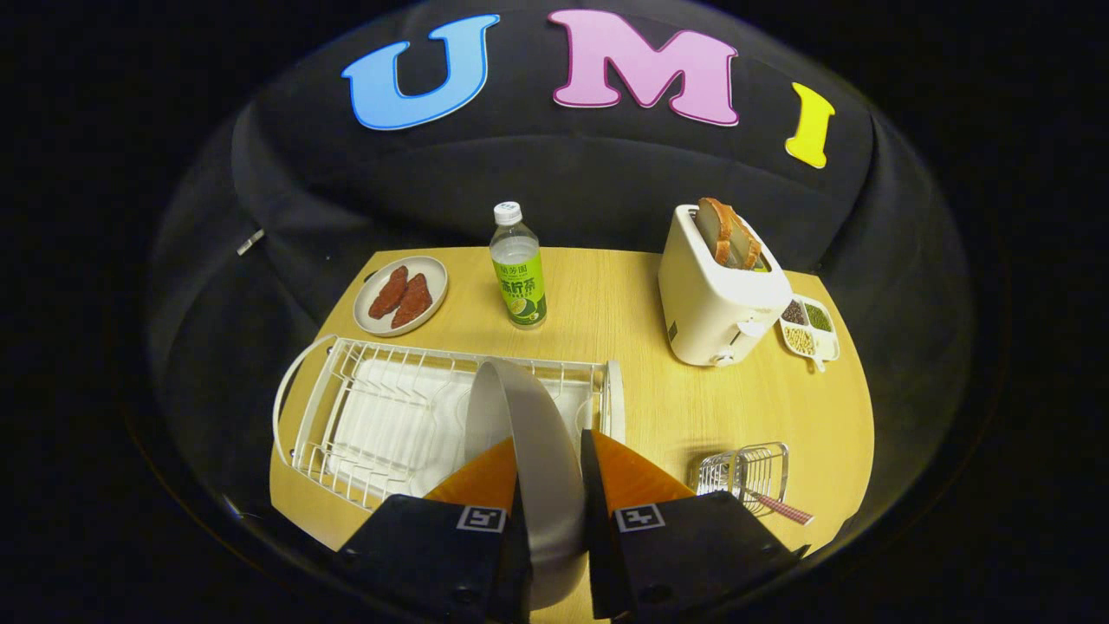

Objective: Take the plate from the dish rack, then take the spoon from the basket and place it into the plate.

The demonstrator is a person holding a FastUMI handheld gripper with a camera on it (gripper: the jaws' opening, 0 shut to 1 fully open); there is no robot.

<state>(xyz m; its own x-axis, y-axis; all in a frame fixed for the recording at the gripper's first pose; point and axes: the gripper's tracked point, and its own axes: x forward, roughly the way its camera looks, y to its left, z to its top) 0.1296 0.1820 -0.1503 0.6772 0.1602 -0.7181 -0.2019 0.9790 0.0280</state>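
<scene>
The plate (528, 433) stands on edge between the two fingers of the gripper (548, 481), which are closed onto it from either side, so the rim runs forward along the fingers. It is held over the right end of the white wire dish rack (381, 416); whether its lower edge touches the rack cannot be told. The upright hold likely suits the way plates sit in rack slots, gripped by the thin rim. To the right of the fingers, near the front of the wooden surface (658, 407), a small wire basket (752, 475) carries the spoon (784, 509), its handle poking out sideways for an easy pick. Beyond the rack stand a bottle (518, 269), a dish of meat slices (401, 295), a toaster (717, 295) holding bread, and a divided tray of grains (807, 329).
</scene>
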